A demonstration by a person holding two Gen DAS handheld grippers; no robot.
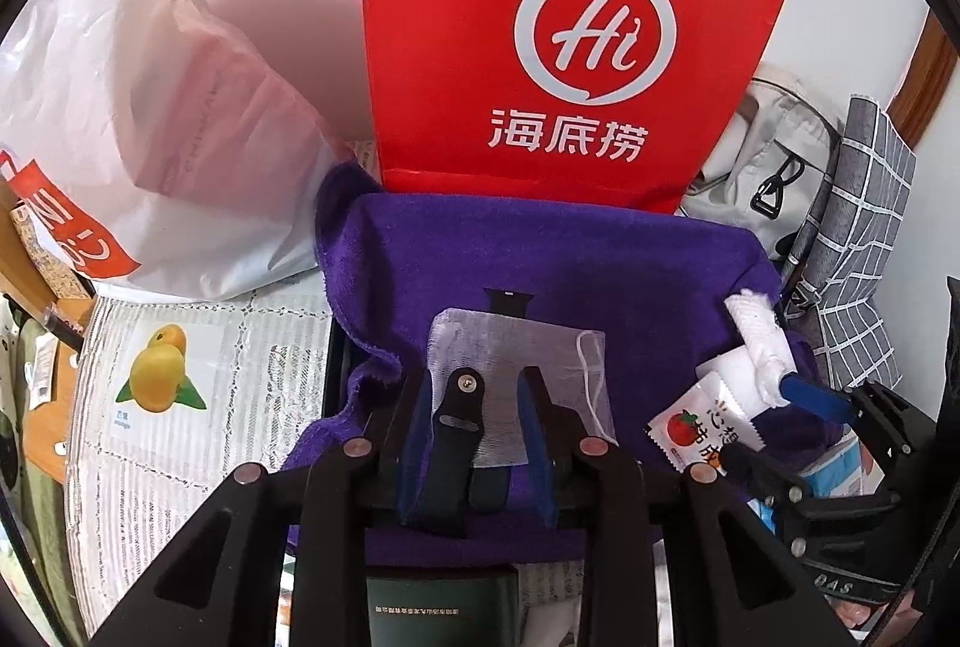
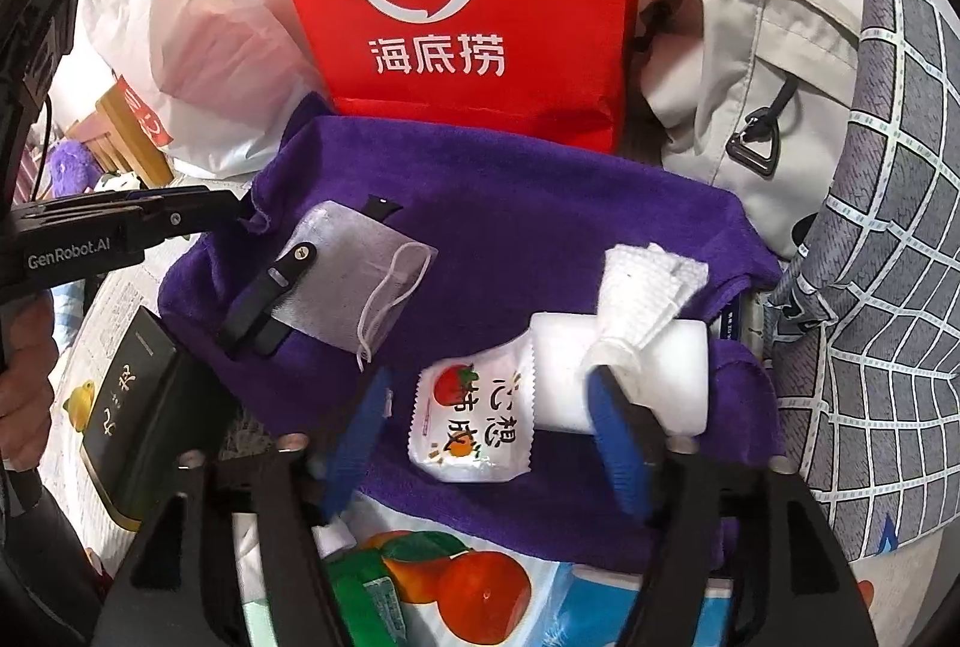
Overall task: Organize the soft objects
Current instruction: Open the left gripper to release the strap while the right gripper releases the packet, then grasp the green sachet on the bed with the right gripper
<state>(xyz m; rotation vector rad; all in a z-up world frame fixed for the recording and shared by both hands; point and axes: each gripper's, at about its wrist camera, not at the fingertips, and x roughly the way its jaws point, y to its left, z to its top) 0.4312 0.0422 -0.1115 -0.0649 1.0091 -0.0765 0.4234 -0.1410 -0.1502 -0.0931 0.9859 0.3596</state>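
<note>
Soft things lie on the purple towel: mesh pouch at 12 o'clock between my left fingers, spread and empty; my right fingers, also spread, straddle the sachet, one touching the rag. Sorting looks unfinished.

Red paper bag: upper centre of the left wrist view, standing upright, white "Hi" ring logo and Chinese characters.
White plastic bag: upper left, crumpled, beside the red bag.
Beige backpack: upper right of the right wrist view, black clip on its front.
Grey grid-pattern cloth: right edge, bunched.
Mango card: lower left, flat on a lace-patterned cover.
Dark green booklet: bottom centre.
Orange-printed pack: bottom centre.
</note>
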